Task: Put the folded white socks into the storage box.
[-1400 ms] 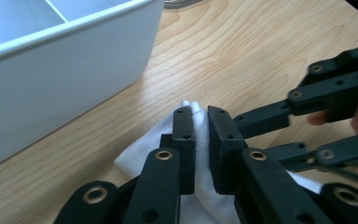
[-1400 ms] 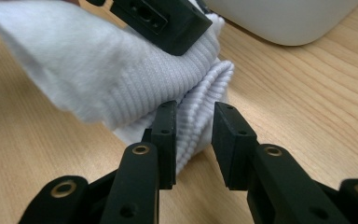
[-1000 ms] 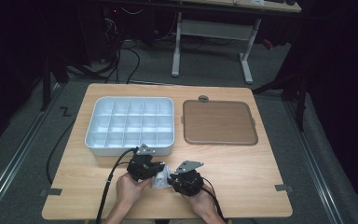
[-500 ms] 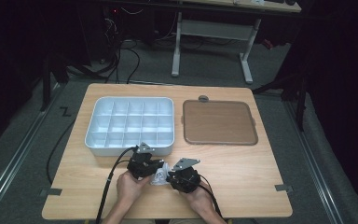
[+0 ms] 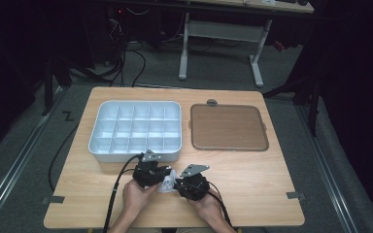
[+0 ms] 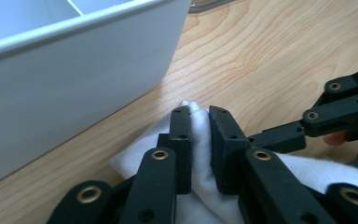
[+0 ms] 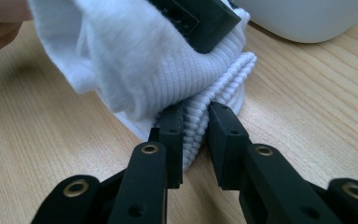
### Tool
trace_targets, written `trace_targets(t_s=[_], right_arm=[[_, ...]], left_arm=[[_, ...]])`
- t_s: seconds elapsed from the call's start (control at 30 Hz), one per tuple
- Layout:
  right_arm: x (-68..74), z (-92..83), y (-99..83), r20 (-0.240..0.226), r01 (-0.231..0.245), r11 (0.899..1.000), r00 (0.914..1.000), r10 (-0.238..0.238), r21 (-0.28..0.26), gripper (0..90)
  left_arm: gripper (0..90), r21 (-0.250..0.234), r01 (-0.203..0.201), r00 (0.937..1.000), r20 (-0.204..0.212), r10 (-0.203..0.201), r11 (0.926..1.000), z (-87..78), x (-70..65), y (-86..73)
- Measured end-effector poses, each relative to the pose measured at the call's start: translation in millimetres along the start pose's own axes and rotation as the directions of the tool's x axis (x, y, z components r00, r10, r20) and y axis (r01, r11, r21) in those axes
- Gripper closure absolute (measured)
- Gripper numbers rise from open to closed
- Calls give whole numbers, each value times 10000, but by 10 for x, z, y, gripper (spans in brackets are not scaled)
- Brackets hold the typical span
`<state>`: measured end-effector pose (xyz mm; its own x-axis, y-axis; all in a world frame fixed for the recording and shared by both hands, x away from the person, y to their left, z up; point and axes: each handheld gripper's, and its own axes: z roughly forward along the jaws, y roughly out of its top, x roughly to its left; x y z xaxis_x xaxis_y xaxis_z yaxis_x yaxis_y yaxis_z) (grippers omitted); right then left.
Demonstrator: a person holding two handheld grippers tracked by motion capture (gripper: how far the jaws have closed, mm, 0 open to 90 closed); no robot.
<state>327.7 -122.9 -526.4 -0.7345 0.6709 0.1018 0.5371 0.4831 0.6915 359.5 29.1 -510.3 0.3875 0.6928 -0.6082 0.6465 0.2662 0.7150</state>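
Gripping one white ribbed sock [image 7: 168,70] from both ends, the left tongs [image 6: 199,116] and right tongs [image 7: 196,121] meet low over the counter [image 5: 252,184]. Left jaws, just easing open slightly, pinch a bunched fold; right jaws clamp the ribbed cuff. A white divided tray [image 5: 136,128] sits just beyond both tongs. Likely step: folding or rolling the sock; next probably calls for lifting it into a compartment.

No writing, label, brand, number or sign can be read anywhere, neither on the white compartment tray [image 5: 135,131] nor beside it.
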Motion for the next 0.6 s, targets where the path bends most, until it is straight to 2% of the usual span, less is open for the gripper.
trace_targets(t_s=[0.07, 0.23, 0.47, 0.6], right_arm=[[-6, -2, -2, -27, -42, 10000, 10000, 42, 10, 767], [-8, -3, -2, -50, -75, 10000, 10000, 75, 23, 767], [-13, -3, -1, -71, -79, 10000, 9999, 79, 23, 767], [-16, -1, 0, -89, -45, 10000, 10000, 46, 19, 767]], left_arm=[[747, -14, 231, 9997, 86, -231, 9997, -11, -3, 18], [683, -110, 305, 9993, 207, -303, 9995, -26, -27, 23], [556, -365, 245, 9996, 138, -240, 9990, -52, -30, 51], [535, -377, 204, 9997, 118, -199, 9991, -46, -39, 50]])
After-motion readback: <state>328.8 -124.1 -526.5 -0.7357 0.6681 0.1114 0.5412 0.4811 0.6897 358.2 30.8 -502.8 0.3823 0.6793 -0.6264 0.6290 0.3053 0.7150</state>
